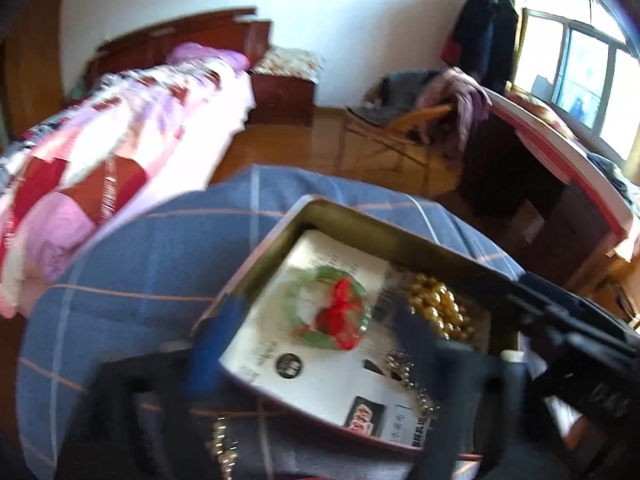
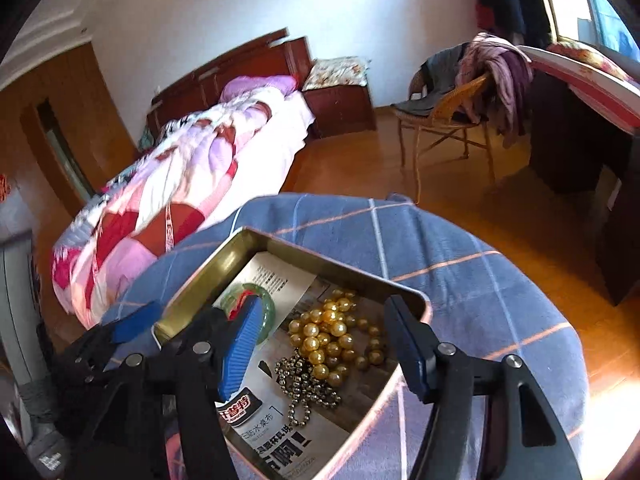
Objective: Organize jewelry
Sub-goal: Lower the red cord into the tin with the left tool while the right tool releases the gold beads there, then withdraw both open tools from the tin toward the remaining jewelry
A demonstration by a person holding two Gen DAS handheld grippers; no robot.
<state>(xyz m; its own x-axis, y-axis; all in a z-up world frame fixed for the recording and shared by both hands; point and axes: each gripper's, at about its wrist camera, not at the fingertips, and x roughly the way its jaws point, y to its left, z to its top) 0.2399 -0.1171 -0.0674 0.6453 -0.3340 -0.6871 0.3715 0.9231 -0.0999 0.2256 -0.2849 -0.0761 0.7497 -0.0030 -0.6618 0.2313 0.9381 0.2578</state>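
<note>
metal catches my eye first: a shallow rectangular tin tray (image 2: 224, 258) with dull gold walls and rounded corners sits on a round table under a soft blue cloth crossed by thin pink and white lines (image 2: 480, 280). printed paper (image 2: 276, 276), creased and glossy, lines the tray floor. on the paper, toward the far left corner of the tray, lies a smooth green jade-like bangle (image 2: 267, 312) with a crumpled red tuft at its middle in the left wrist view. beside it, near the tray's right wall, a heap of round gold pearl beads (image 2: 326, 334) touches a finer strand of small dark metallic beads (image 2: 304, 384) that trails toward the near edge.

my right gripper (image 2: 320, 340) stands spread; its jaws have just been opening, with the two bead strands lying loose between the ribbed blue pads (image 2: 240, 344), pressed by neither. my left gripper (image 1: 316, 340) is spread wide too, blurred, one finger outside the tray's left wall and the other over its right side; nothing is pinched. i see it from the right wrist as well, at the tray's left edge.

a short glittering chain (image 1: 222, 444) lies on the cloth just outside the tray's near left wall. the cloth is bare along the table's far and right edges, leaving room around the tray there.
</note>
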